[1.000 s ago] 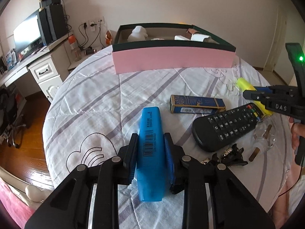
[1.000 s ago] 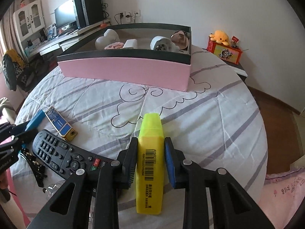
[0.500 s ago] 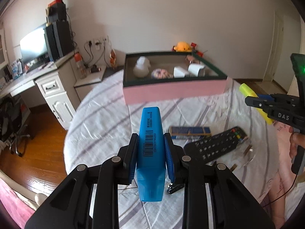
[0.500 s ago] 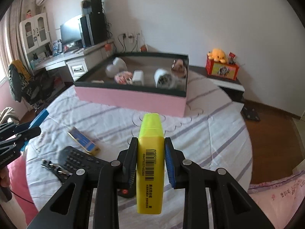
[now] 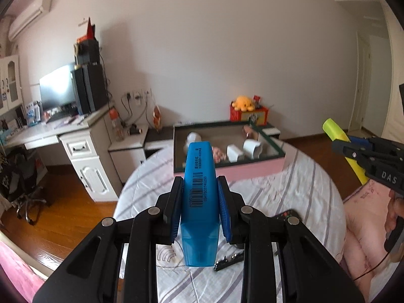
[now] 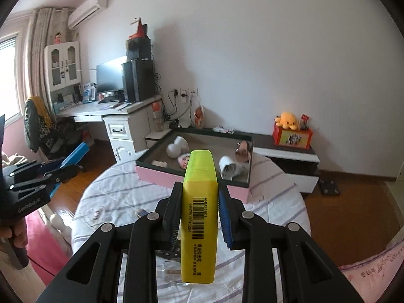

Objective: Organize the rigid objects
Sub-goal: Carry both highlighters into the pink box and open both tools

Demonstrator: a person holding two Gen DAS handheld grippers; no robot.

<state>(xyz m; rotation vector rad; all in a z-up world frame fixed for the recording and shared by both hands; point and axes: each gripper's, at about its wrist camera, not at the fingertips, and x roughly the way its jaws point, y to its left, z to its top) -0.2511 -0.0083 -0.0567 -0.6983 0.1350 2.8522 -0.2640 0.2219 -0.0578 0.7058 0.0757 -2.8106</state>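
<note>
Round table [image 5: 290, 194] under a white quilted cloth with grey-lilac stripes and line-drawn swirls; wooden floor around it.

Left gripper [image 5: 199, 197], black with blue pads, clamped on a flat blue plastic highlighter [image 5: 199, 202], barcode label facing up, capped end pointing away. It is held clear above the cloth. Right gripper [image 6: 199, 202] of the same make is clamped on a matching yellow plastic highlighter [image 6: 199, 214], barcode up, likewise in the air. Each gripper shows at the edge of the other's view, a person's hand [image 6: 12, 234] on the handle.

At the table's far side sits a shallow pink-sided cardboard box with dark rim [image 6: 192, 179]. Inside: white rounded pieces, a white cylinder lying on its side, a small patterned item; details too blurred to name.

On the cloth below the left gripper: the corner of a black remote control [image 5: 285, 214] and a small black metal piece [image 5: 227, 258], both mostly hidden.

Room: white desk with drawers [image 6: 116, 123] against the wall, monitor and black tower speakers on it, wall sockets with trailing cables, air conditioner high on the wall. A low dark-topped cabinet carries a red box topped with a yellow plush toy [image 6: 286, 120].
</note>
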